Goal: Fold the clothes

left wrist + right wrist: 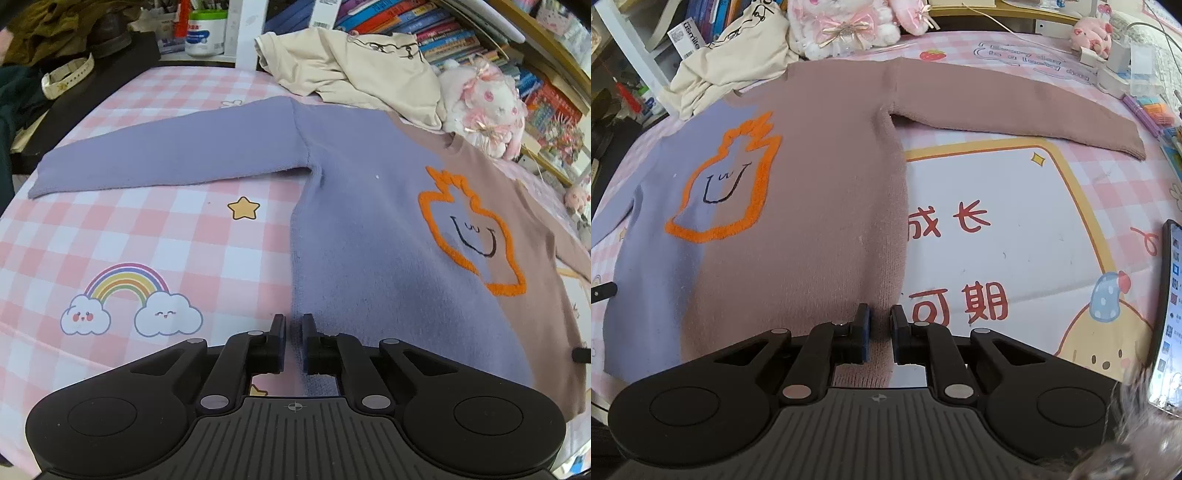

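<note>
Your surface [155,236] is covered by a pink checked mat printed with a rainbow and stars, and nearly all of it is taken up by the sweater [369,229], lying flat and face up with both sleeves spread out sideways. It is a two-tone knit — lilac on your left half, dusty brown on your right — with an orange outlined smiling figure [724,184] on the chest. Beyond its collar sits a crumpled cream garment [351,70], overlapping the shoulder a little, with a pink plush toy [846,26] just beside it.

Expect the knit to behave as soft, limp and fairly light: it will drape and sag from wherever you lift it, and the fuzzy surface should grip well rather than slip. The hem corners are the sensible hold, since they let both layers rise together.

The left tongs [293,343] are at the lilac bottom corner, pads drawn close with a ridge of fabric pinched between them. The right tongs [879,336] are likewise clamped on the brown hem edge, the knit standing up in the narrow gap. Whether each pinch has caught both layers is hard to tell from here.

A phone [1167,317] lies near your right hand — mind it when the hem swings over.
</note>
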`<state>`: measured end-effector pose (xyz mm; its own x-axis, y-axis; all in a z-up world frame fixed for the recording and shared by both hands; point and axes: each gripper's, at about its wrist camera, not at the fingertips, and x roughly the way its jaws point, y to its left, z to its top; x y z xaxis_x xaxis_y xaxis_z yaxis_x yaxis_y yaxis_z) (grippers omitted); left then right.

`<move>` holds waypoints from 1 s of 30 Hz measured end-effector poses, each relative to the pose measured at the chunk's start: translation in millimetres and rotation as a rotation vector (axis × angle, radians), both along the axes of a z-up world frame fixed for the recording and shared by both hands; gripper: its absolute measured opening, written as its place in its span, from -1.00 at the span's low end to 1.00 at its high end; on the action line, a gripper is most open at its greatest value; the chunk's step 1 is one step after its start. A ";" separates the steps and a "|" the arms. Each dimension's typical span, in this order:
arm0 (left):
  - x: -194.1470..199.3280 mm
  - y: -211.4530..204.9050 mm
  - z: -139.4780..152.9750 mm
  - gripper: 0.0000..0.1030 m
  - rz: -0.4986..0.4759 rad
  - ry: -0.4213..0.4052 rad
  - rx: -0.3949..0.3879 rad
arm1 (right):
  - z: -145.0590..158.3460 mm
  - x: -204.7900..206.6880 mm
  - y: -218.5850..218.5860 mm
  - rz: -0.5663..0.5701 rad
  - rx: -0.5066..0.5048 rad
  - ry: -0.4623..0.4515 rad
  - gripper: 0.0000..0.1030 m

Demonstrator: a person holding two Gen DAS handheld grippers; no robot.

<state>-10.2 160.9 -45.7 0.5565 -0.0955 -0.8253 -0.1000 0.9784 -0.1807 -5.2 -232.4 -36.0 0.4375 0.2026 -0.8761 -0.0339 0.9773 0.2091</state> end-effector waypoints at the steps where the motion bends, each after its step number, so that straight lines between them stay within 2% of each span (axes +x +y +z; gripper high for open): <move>1: -0.1 -1.0 0.2 -0.86 -0.001 0.001 0.003 | -0.1 -0.1 -0.4 -0.002 0.002 0.001 -0.78; 6: 4.5 -7.3 1.6 -0.86 -0.033 0.005 0.039 | -0.8 -0.6 -2.6 -0.012 0.016 0.003 -0.78; 14: 4.8 -6.5 2.0 -0.83 -0.050 0.004 0.032 | -0.8 -2.5 0.0 -0.026 0.001 -0.007 -0.72; 15: 4.3 -6.4 2.1 -0.76 -0.047 0.004 0.032 | -0.4 -2.3 0.5 -0.027 -0.008 -0.007 -0.64; 17: 2.9 -5.2 3.4 -0.66 -0.028 -0.001 0.024 | 1.7 -1.0 3.2 -0.030 -0.053 -0.009 -0.21; 18: 2.1 -4.2 4.7 -0.49 -0.013 -0.007 0.018 | 3.6 -0.8 4.8 -0.025 -0.071 -0.018 -0.20; 19: 0.9 -3.2 6.5 -0.21 0.001 -0.015 0.011 | 6.2 -0.5 6.7 -0.021 -0.083 -0.031 -0.20; 20: -0.2 -2.4 8.3 -0.05 0.011 -0.023 0.005 | 8.1 -0.1 8.3 -0.022 -0.082 -0.037 -0.13; 21: -1.5 -2.1 10.5 0.22 0.017 -0.034 0.002 | 9.9 0.3 9.9 -0.024 -0.081 -0.042 -0.02; 22: -3.0 -2.3 13.3 0.32 0.016 -0.049 0.001 | 11.8 0.8 11.4 -0.025 -0.080 -0.046 0.05; 23: -4.5 -2.5 16.0 0.33 0.016 -0.064 0.001 | 13.0 0.5 14.0 -0.032 -0.085 -0.053 0.24; 26: -8.1 -2.7 22.3 0.54 0.009 -0.085 0.007 | 15.9 -0.6 24.0 -0.055 -0.111 -0.079 0.47; 30: -14.8 1.0 28.1 0.60 -0.004 -0.113 0.026 | 18.8 -6.7 42.5 -0.075 -0.122 -0.113 0.54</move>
